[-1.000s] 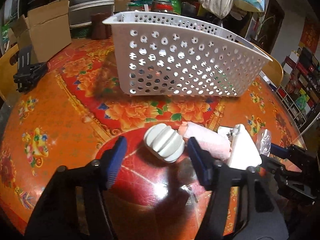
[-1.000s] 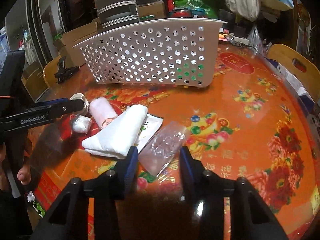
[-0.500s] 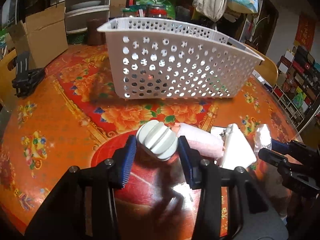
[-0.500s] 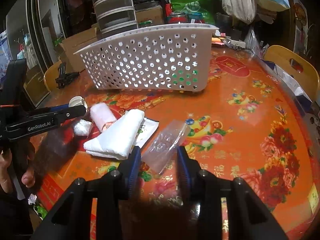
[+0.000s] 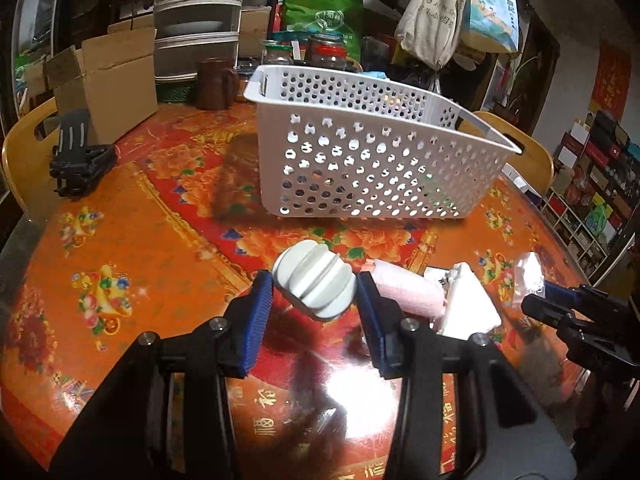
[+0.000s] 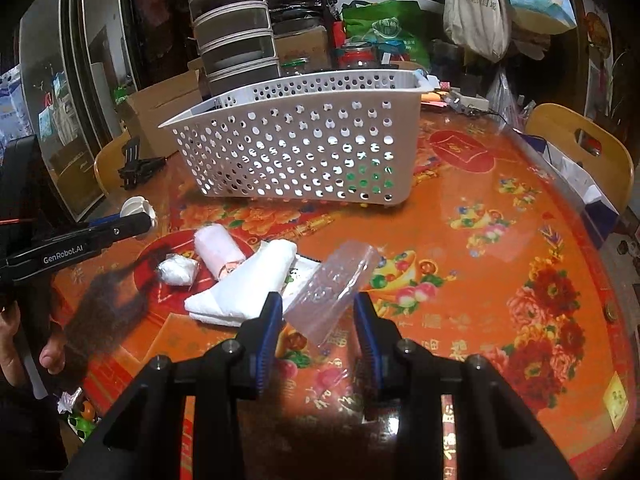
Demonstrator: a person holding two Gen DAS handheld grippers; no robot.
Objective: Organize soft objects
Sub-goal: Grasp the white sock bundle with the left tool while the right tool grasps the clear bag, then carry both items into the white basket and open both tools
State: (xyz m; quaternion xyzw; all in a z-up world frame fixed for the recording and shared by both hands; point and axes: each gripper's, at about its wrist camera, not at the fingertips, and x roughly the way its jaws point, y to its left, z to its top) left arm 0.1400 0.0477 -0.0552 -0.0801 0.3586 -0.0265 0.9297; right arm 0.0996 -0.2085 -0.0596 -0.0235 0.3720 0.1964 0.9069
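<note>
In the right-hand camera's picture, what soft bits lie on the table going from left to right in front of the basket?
Crumpled white wad → pink roll → folded white towel → clear plastic bag, which sits between the right tongs.

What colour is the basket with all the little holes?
The basket is white, with round and cross-shaped holes. The left wrist view shows it best.

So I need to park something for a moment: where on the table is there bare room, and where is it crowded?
Free: the wide tablecloth stretch right of the clear plastic bag, up to the wooden chair, and the patch between the black clip stand and the white basket. Crowded: the folded white towel, pink roll and bag cluster before the basket.
</note>
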